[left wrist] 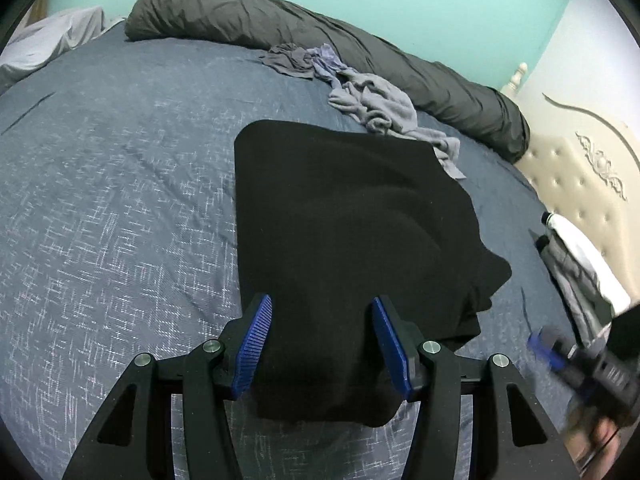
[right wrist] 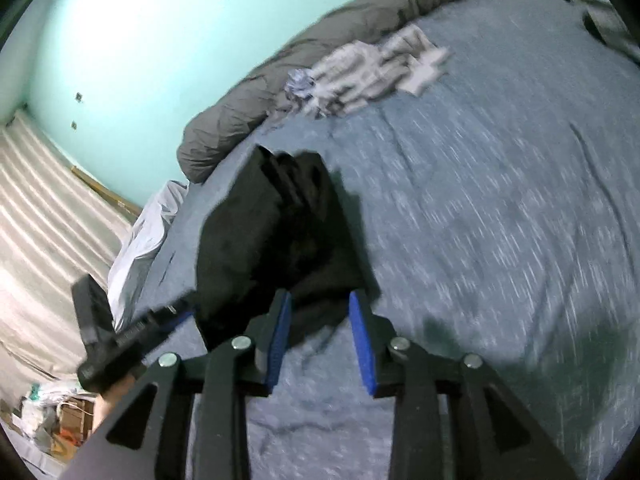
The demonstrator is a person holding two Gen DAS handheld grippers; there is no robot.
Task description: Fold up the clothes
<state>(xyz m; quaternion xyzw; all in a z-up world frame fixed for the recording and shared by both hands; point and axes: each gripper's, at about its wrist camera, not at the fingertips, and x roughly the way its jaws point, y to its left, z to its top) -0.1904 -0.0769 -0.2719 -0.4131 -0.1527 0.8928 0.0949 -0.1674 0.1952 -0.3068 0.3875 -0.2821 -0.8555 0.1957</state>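
The black shirt [left wrist: 344,216] lies folded on the bed [left wrist: 120,200] (other clothes wait behind). Both grippers, left [left wrist: 322,344] and right [right wrist: 320,340], have spread fingers pinching nothing, likely letting go.

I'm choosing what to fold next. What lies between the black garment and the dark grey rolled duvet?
In the left wrist view, a crumpled pile of grey clothes lies between the black garment and the duvet.
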